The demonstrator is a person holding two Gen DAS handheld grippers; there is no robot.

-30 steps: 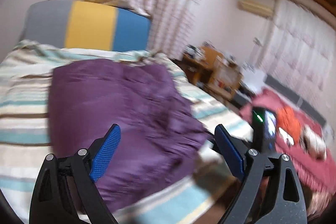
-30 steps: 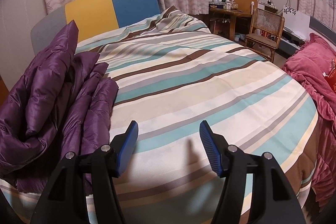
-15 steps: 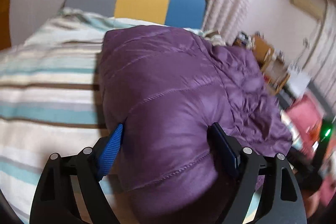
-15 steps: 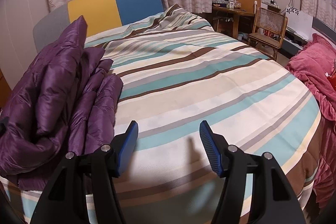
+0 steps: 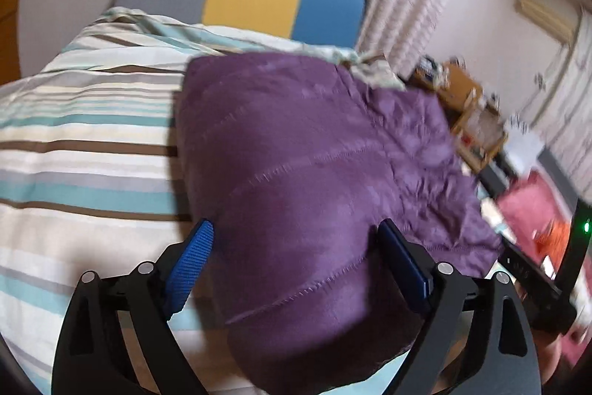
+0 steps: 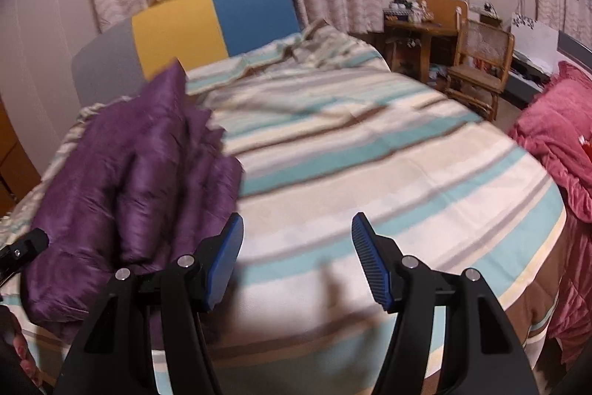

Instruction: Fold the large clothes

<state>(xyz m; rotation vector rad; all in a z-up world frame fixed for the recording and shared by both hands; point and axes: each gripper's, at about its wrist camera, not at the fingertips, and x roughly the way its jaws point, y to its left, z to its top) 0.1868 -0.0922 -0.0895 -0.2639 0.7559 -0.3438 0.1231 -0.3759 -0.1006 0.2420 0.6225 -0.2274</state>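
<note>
My purple jacket (image 5: 314,173) lies bunched on the striped bed (image 5: 85,143), filling the centre of the left view and sitting at the left of the right view. My left tool (image 5: 296,261) is spread wide around a puffy fold, clamping nothing. My right tool (image 6: 296,258) hangs wide open over bare bedding at lower centre, holding nothing. I judge the fold barely begun; next I should close on an edge and spread it flat.
</note>
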